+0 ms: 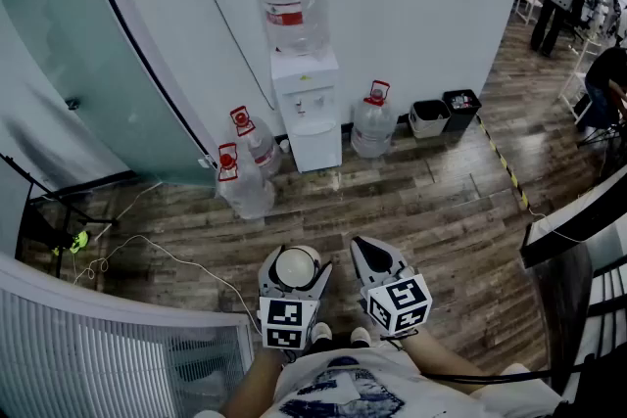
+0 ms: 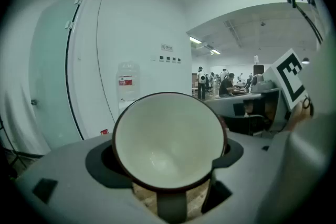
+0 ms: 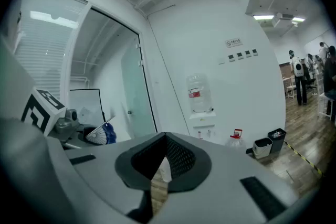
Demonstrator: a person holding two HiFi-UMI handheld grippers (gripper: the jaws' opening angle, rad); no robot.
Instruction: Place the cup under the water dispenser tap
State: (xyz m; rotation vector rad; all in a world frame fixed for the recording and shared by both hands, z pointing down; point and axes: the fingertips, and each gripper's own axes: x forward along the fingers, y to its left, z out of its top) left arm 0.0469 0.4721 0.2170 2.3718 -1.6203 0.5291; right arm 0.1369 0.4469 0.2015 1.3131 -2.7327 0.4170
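Observation:
A cup [image 1: 296, 267] with a white inside and a dark rim sits between the jaws of my left gripper [image 1: 294, 257], held in the air above the wooden floor. In the left gripper view the cup [image 2: 168, 139] fills the middle, its mouth facing the camera, with the left gripper [image 2: 170, 170] shut on it. My right gripper [image 1: 366, 250] hangs beside it with its jaws together and nothing in them. The right gripper [image 3: 160, 176] shows only a thin slit. The white water dispenser [image 1: 306, 103] with a big bottle on top stands against the far wall, well ahead of both grippers.
Large water bottles [image 1: 245, 179] [image 1: 373, 124] stand on the floor either side of the dispenser. Two small bins [image 1: 429, 117] [image 1: 461, 108] sit to its right. A glass door [image 1: 88, 64] is at the left, a cable [image 1: 167, 255] on the floor, a desk edge [image 1: 578, 220] at the right.

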